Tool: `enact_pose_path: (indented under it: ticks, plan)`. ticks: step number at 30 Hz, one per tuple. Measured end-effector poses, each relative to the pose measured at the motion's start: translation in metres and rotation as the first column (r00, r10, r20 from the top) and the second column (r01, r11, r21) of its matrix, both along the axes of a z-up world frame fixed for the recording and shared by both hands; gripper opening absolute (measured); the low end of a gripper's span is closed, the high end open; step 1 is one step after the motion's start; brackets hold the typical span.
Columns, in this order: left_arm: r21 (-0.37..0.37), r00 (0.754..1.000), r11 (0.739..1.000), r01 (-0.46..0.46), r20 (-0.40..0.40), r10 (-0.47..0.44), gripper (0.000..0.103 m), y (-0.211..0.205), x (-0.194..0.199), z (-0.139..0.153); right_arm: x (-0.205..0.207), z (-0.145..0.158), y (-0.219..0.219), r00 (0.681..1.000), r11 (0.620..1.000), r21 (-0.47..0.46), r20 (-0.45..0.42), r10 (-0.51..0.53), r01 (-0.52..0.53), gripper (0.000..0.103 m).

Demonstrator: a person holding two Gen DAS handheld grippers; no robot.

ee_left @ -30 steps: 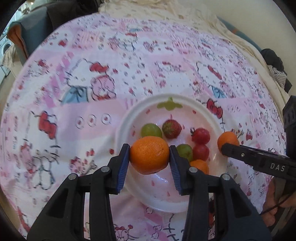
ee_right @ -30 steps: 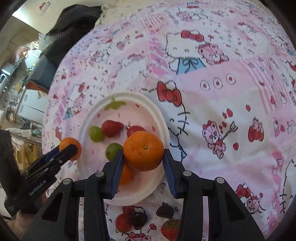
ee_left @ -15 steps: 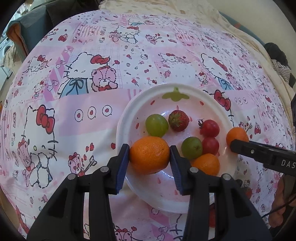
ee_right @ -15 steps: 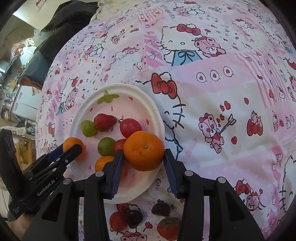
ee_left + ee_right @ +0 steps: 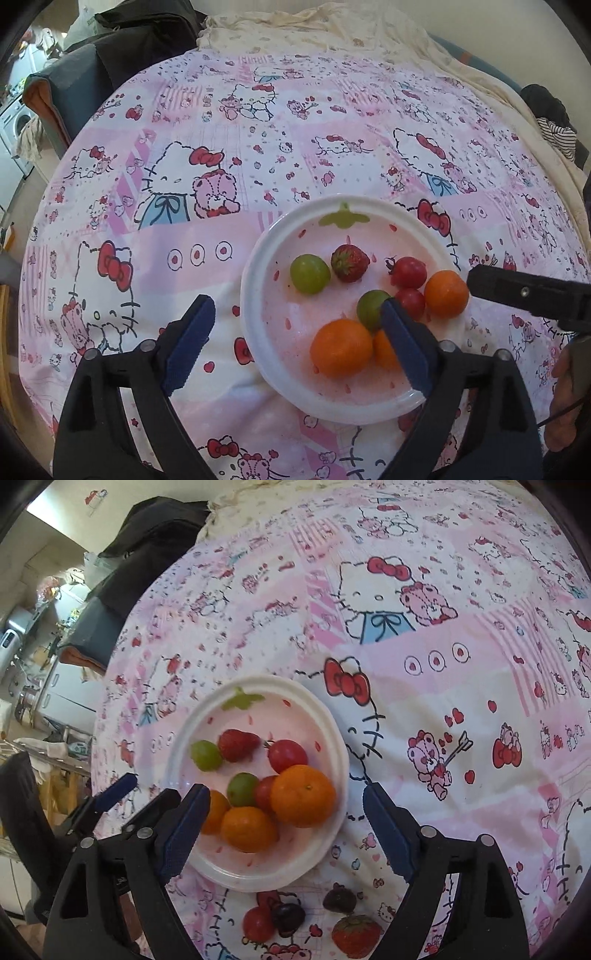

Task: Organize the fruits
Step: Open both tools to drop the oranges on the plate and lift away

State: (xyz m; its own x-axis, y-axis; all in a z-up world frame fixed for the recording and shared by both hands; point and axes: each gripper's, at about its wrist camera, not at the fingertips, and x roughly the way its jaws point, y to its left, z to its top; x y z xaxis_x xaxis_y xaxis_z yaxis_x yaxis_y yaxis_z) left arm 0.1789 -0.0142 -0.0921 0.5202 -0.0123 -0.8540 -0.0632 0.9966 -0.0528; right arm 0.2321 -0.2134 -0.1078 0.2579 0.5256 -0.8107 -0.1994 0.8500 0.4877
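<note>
A white plate [image 5: 246, 295] [image 5: 266, 682] on the pink cartoon cloth holds three oranges, two green grapes, two tomatoes and a strawberry [image 5: 349, 263]. My left gripper [image 5: 297, 341] is opening. One orange [image 5: 340, 348] lies free on the plate between its blue pads, touching neither. My right gripper [image 5: 286, 830] is opening too, and its orange [image 5: 303, 795] rests on the plate's right side, clear of both pads. A third orange [image 5: 248, 829] lies between those two. In the left wrist view, one right finger [image 5: 517, 291] reaches in beside an orange [image 5: 446, 293].
On the cloth just in front of the plate lie a tomato [image 5: 258, 923], a dark grape [image 5: 288, 917], a dark strawberry [image 5: 339, 900] and a red strawberry [image 5: 356, 936]. Dark clothing and a chair [image 5: 74, 85] stand beyond the far left edge.
Both grippers went from shut on an orange to wide open. Each orange now lies on the plate. The hands have hardly shifted.
</note>
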Motion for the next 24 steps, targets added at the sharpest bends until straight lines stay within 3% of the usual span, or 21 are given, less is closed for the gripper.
enact_pose_path:
  ticks: [16,24]
  plan:
    - [-0.01,0.996,1.0,-0.024,0.086,0.025,0.089,0.007,-0.029,0.04,-0.031,0.035,-0.024,0.998,0.999,0.016,0.051,-0.038,0.038,0.087]
    - [-0.013,0.992,0.999,-0.036,0.118,0.037,0.089,0.016,-0.061,0.059,-0.054,0.038,-0.059,0.992,0.991,0.051,0.02,-0.127,0.126,0.087]
